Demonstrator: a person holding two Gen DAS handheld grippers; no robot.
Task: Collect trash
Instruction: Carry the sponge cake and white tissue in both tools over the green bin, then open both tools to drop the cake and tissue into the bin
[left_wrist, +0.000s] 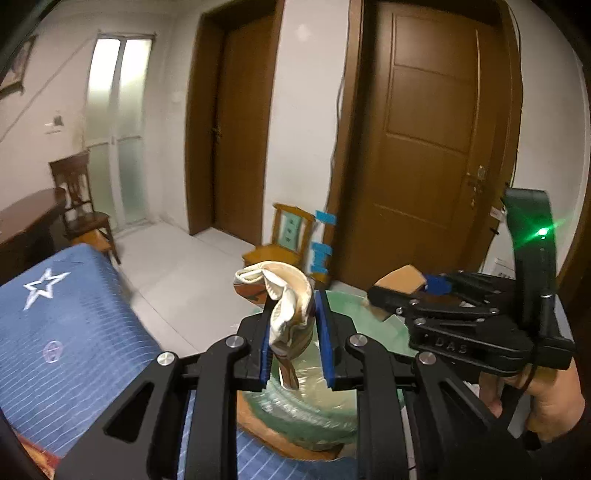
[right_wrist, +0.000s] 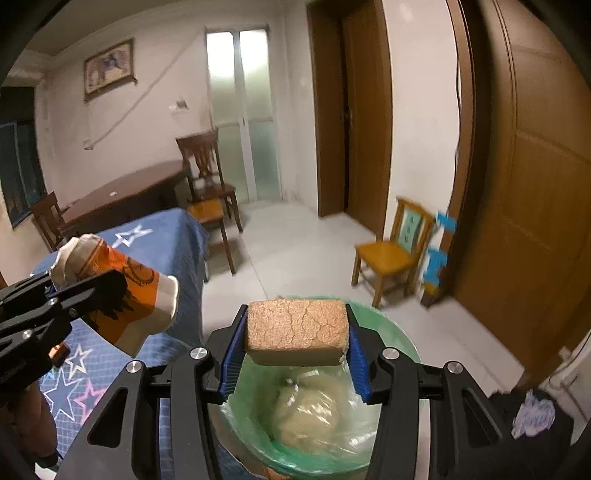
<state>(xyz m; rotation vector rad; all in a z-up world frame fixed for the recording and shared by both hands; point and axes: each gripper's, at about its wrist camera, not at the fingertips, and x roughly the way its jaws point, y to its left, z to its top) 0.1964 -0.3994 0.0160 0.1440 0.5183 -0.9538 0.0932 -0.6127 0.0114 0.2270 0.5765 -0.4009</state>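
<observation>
Both views are taken from behind a claw, forward along its 2 fingers and slightly downward. The green-lined bin (left_wrist: 343, 306) (right_wrist: 388, 325) is seen close below in each. The blue bed cover (left_wrist: 66, 325) (right_wrist: 173, 236), yellow chair (left_wrist: 280, 243) (right_wrist: 391, 254) and brown doors are shared.

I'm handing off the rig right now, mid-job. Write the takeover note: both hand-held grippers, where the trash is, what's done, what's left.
Left hand-held gripper: shut on a crushed paper cup, held over the bin.
Right hand-held gripper: shut on a brown sponge block, also over the bin.
Bin: green-lined, beside the blue bedspread; something pale already lies in the liner.
Done: both items picked up and carried to the bin.
Left: open each gripper to drop them in.
</observation>
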